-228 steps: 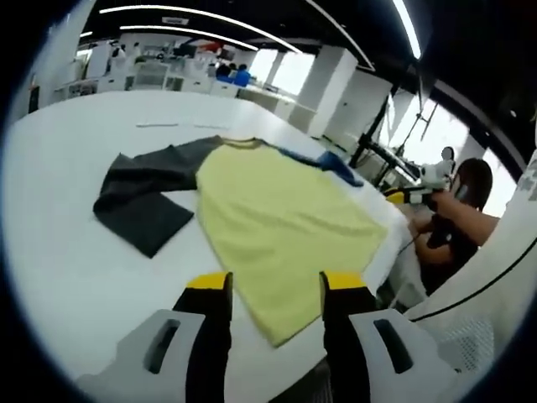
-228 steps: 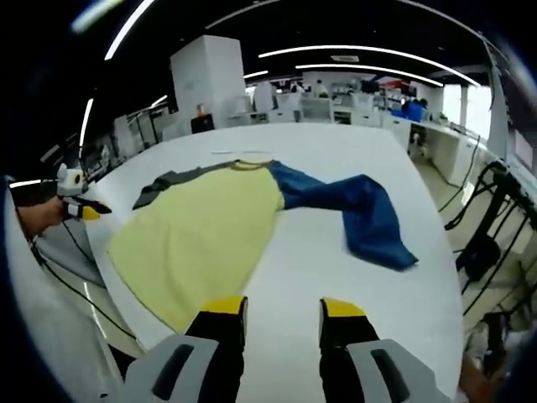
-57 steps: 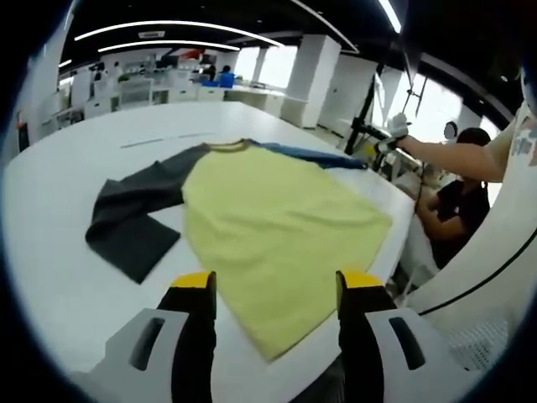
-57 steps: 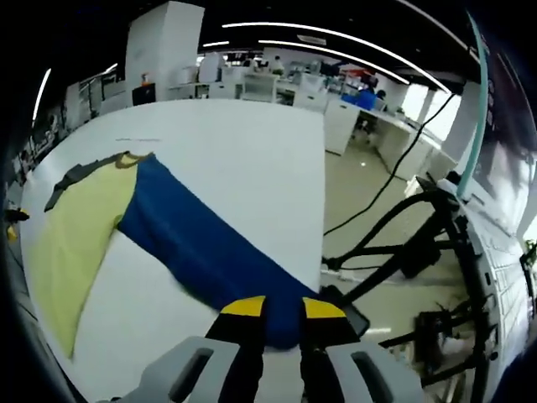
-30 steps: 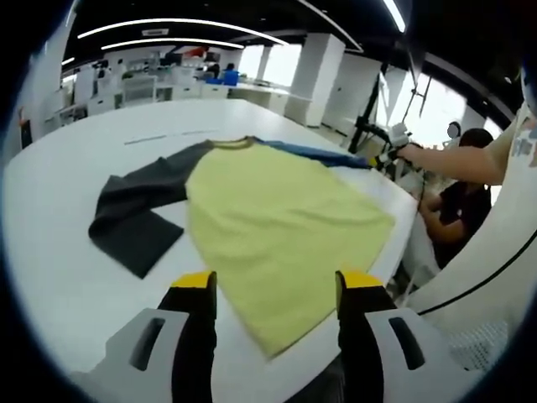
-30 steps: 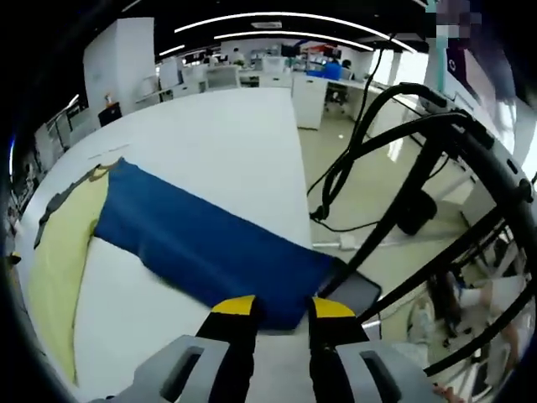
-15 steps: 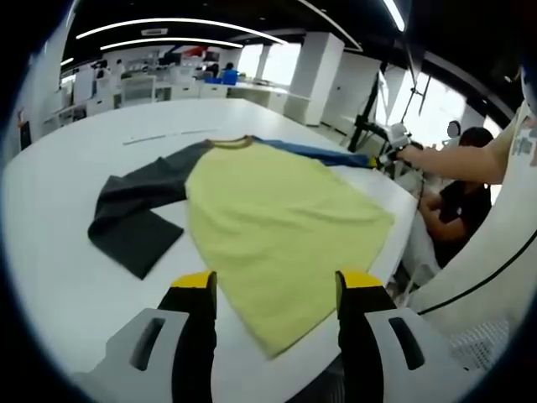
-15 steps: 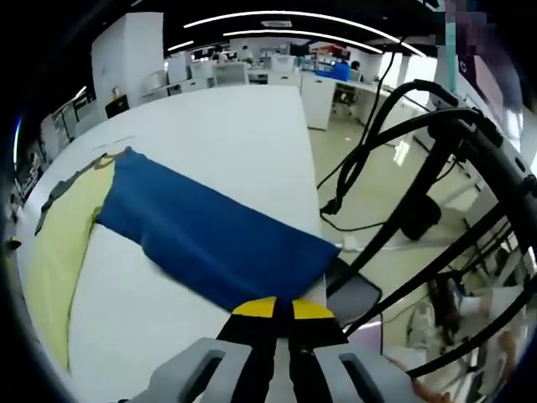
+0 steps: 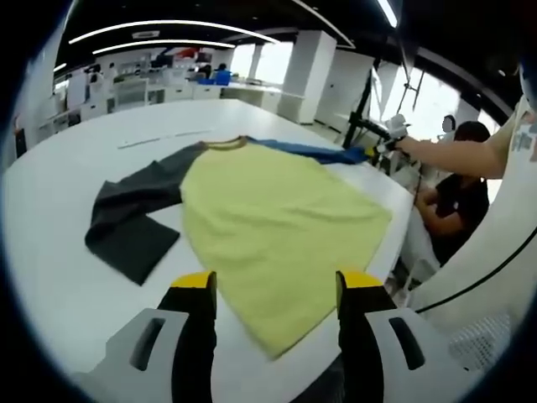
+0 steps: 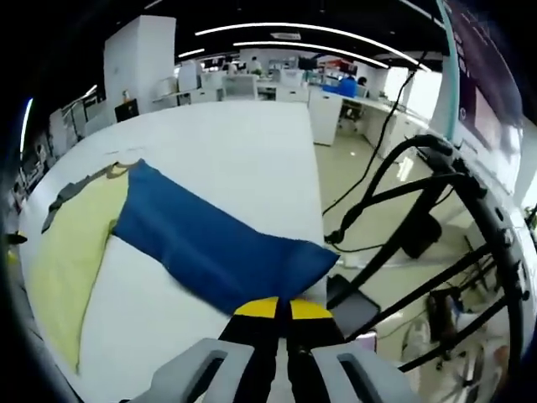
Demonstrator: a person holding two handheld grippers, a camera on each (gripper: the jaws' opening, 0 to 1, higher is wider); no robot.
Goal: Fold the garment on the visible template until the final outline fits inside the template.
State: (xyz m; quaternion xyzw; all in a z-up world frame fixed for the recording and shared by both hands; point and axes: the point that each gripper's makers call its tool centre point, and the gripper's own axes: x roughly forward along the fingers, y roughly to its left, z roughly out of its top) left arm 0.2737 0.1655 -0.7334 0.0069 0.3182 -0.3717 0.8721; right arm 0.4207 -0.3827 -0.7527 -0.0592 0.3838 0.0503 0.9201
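Our right gripper [image 10: 281,309] has its yellow-tipped jaws pressed together on the cuff end of the blue sleeve [image 10: 201,243], at the table's near corner in the right gripper view. From the pinch the sleeve runs flat and straight across the white table [image 10: 235,143] up to the collar of the shirt [image 10: 71,243], whose yellow body lies to the left with a strip of grey sleeve above it. Right of the table edge, black cables and a stand stand over the pale floor.

Our left gripper [image 9: 270,281] hangs with its jaws wide apart and nothing between them, just above the shirt's near hem [image 9: 273,218]. In the left gripper view the yellow body spreads flat from that hem up to the collar. The grey sleeve [image 9: 134,214] bends out to the left, its end doubled back on the table [image 9: 50,277]. The blue sleeve [image 9: 315,152] stretches right from the collar to the right gripper [image 9: 375,149], held by our outstretched hand. A seated person [image 9: 453,210] is beyond the table's right edge.
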